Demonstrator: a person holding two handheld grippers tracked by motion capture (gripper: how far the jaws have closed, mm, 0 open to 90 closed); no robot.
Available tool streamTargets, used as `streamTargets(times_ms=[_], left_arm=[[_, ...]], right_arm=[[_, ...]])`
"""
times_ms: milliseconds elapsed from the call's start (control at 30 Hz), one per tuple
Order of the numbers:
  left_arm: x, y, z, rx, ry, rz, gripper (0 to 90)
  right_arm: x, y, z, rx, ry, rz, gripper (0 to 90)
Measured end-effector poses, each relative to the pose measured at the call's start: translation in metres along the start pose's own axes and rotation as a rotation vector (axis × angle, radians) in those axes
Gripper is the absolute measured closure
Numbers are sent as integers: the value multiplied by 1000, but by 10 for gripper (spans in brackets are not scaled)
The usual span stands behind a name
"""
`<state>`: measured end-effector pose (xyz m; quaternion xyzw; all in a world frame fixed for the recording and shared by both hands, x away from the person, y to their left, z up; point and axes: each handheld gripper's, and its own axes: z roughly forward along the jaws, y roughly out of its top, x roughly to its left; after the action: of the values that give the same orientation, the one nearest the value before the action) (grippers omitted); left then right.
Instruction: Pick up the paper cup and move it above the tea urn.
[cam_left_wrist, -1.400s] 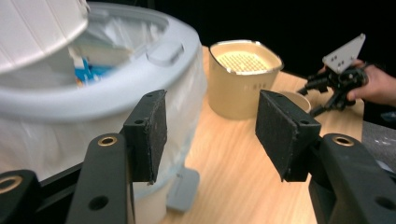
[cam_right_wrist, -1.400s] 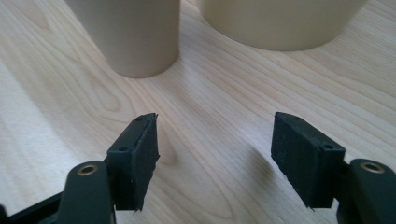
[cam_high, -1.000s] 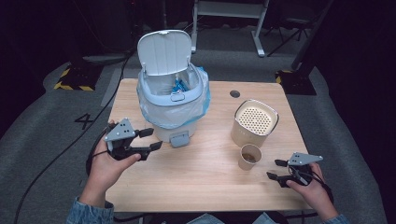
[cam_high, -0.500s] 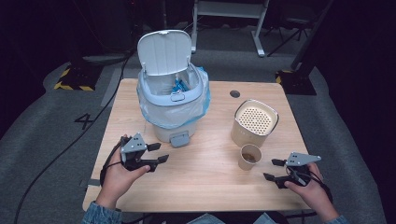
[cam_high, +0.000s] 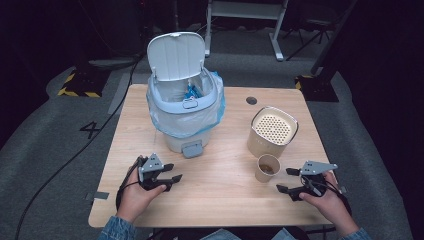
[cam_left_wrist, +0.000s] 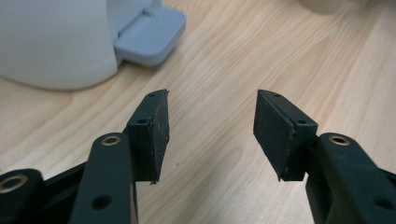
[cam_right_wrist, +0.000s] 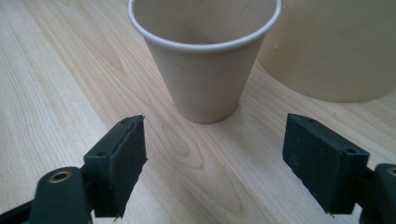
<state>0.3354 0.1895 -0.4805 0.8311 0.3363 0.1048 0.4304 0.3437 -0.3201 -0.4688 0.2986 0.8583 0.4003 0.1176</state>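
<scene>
The paper cup (cam_right_wrist: 205, 56) stands upright toward the right front of the surface (cam_high: 220, 190), just in front of the cream canister (cam_high: 273, 132) with the perforated top and near it, whether touching I cannot tell. In the high view there seems to be something dark at the bottom of the cup, perhaps a little liquid or dregs. It looks light and thin-walled, the sort of thing that buckles if squeezed hard and tips easily if nudged near the rim. I would take it around the middle of the wall, below the rolled rim, with a gentle pinch, and keep it level in case the contents can spill.

The right tool (cam_right_wrist: 212, 154) sits low by the front right corner, pointed straight at the cup, its jaws spread wide, wider than the cup's base, and holding nothing. The cup is a little ahead of the pads, not yet between them.

The left tool (cam_left_wrist: 210, 130) rests near the front left of the surface, jaws parted to a moderate gap and empty, with bare wood between them. Just ahead of it is the foot pedal (cam_left_wrist: 147, 32) of the small white bin (cam_high: 186, 107), which stands toward the back left with its lid (cam_high: 176, 55) tipped up and a pale blue liner (cam_high: 215, 110) folded over the rim. Something blue lies inside the bin; what it is I cannot make out.
</scene>
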Motion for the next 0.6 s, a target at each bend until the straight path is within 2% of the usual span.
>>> streamTargets(times_ms=[133,233,400,467,500,600], left_arm=[[3,-8,7,37,11,-6,462],[5,-10,10,66,48,10,445],[5,-11,14,106,69,28,440],[4,-12,15,117,71,24,438],[5,-13,16,123,73,35,433],[6,-14,17,109,68,29,415]], right_arm=[[0,3,6,-3,8,3,215],[-1,6,11,-9,7,9,215],[0,11,24,-19,8,9,223],[1,13,29,-24,11,11,240],[1,14,31,-30,13,9,258],[2,17,37,-48,11,1,265]])
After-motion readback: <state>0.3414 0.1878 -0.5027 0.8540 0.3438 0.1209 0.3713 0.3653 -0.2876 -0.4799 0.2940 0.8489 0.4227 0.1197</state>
